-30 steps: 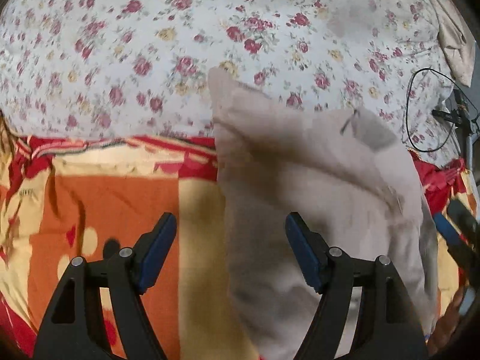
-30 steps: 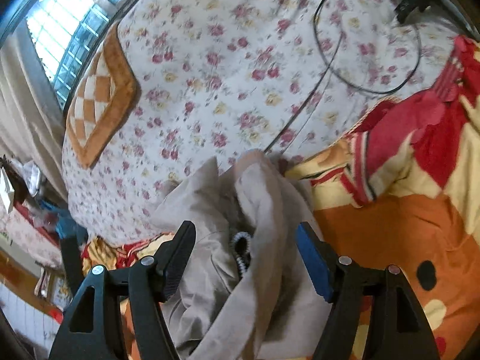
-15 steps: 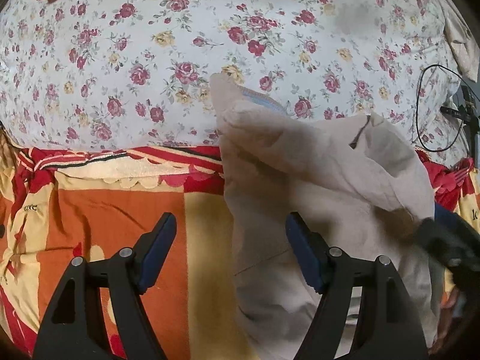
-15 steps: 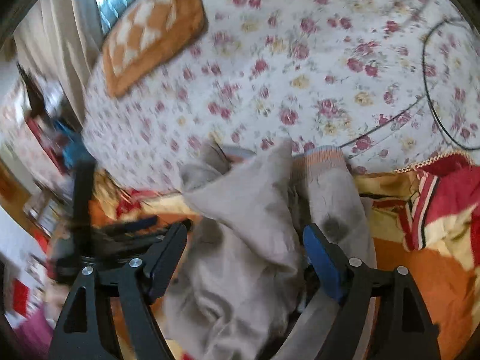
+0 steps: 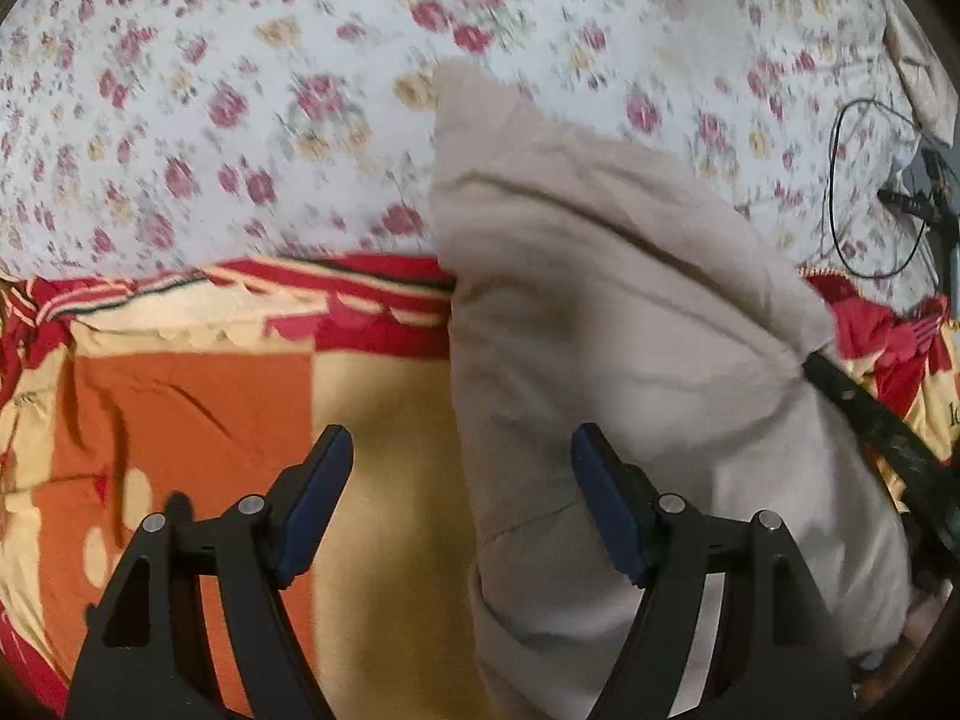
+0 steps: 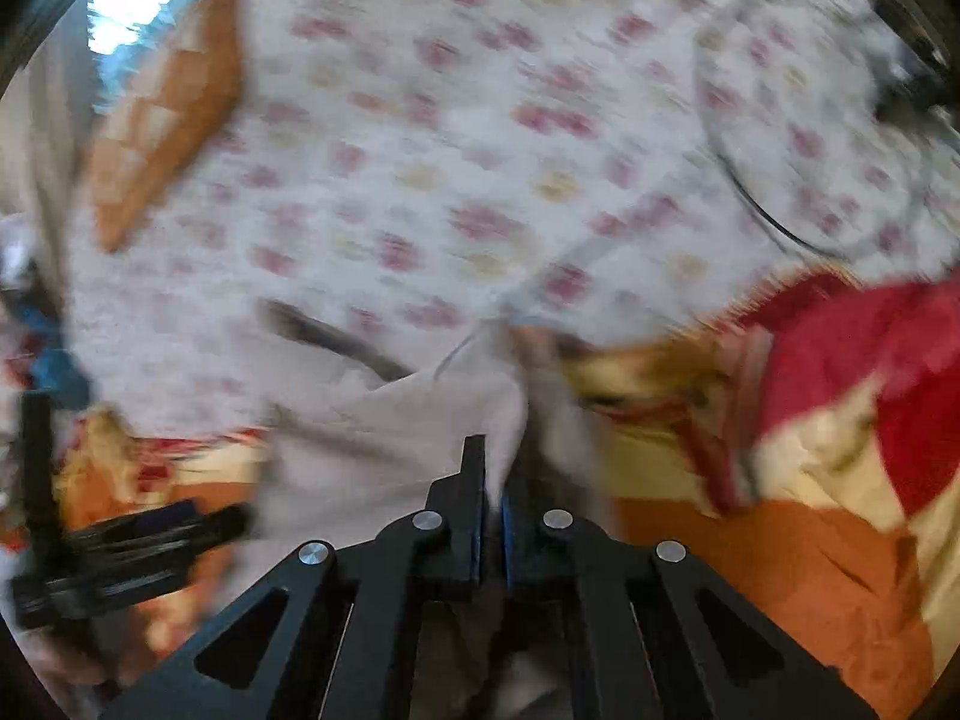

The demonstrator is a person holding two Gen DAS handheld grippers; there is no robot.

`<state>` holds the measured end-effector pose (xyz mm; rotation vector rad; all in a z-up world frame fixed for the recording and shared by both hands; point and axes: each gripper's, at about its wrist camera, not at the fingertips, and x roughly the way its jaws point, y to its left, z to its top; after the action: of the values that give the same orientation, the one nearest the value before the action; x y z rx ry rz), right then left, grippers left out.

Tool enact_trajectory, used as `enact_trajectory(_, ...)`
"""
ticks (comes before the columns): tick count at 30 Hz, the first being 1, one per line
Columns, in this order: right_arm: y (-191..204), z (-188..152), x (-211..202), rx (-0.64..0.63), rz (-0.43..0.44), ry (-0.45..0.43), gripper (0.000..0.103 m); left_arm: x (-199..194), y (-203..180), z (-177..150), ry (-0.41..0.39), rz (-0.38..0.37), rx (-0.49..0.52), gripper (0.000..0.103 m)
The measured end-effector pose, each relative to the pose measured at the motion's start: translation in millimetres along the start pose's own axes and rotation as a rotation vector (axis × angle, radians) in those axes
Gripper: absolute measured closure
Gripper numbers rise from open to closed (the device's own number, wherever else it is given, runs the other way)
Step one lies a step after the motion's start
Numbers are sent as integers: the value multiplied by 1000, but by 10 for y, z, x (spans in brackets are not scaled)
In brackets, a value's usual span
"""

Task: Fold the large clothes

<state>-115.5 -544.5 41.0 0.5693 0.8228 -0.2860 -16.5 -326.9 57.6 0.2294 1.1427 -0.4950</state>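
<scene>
Bed with floral sheet (image 5: 240,120) and orange-red blanket (image 5: 198,396); beige garment (image 5: 630,348) lies half-folded across both. Right tool (image 6: 492,516), jaws having just closed, is clamped on a fabric edge (motion blur hides how much). Left tool (image 5: 462,510) stands apart over the garment's left edge; it should pinch there before the fold is carried over.

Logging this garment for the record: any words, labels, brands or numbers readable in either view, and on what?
"lo": dark letters on a cream patch of the patterned blanket, cut off by the picture's right edge, so the reading is unsure.
At the blanket's left edge, a small dark mark: too blurred to read.
On the beige garment: no label or print shows.
Right wrist view: motion-blurred, nothing readable.
</scene>
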Motion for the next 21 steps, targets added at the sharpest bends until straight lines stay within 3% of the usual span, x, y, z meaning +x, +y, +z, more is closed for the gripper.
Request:
enact_trajectory(3, -143, -45, 19, 45, 33, 15, 97, -15, -14, -71, -8, 5, 11, 28)
enact_trajectory(4, -164, -31, -55, 57, 26, 5, 87, -34, -7, -85, -5, 6, 20, 28)
enact_trajectory(5, -187, -4, -173, 76, 12, -6, 84, -55, 1, -103, -5, 7, 26, 28)
enact_trajectory(6, -203, 7, -265, 88, 24, -9, 75, -84, 14, -127, -5, 5, 31, 28)
enact_trajectory(7, -219, 5, -361, 97, 49, -8, 58, -133, 36, -167, -12, -1, 35, 28)
enact_trajectory(9, -218, -40, -550, 94, 99, 0, 42, -209, 70, -226, -22, -10, 41, 28)
enact_trajectory(15, 40, -356, -744, -10, 211, 73, 34, -337, 130, -435, -8, -72, 24, 28)
enact_trajectory(17, 107, -454, -715, -24, 246, 103, 35, -344, 90, -491, -1, -80, 32, 28)
enact_trajectory(18, 142, -497, -712, -53, 241, 105, 52, -339, 70, -516, 2, -73, 40, 28)
enact_trajectory(19, 173, -534, -701, -92, 195, 103, 97, -324, 55, -552, 11, -73, 50, 28)
enact_trajectory(21, 118, -613, -675, -114, 142, 117, 94, -327, 64, -612, 29, -102, 50, 28)
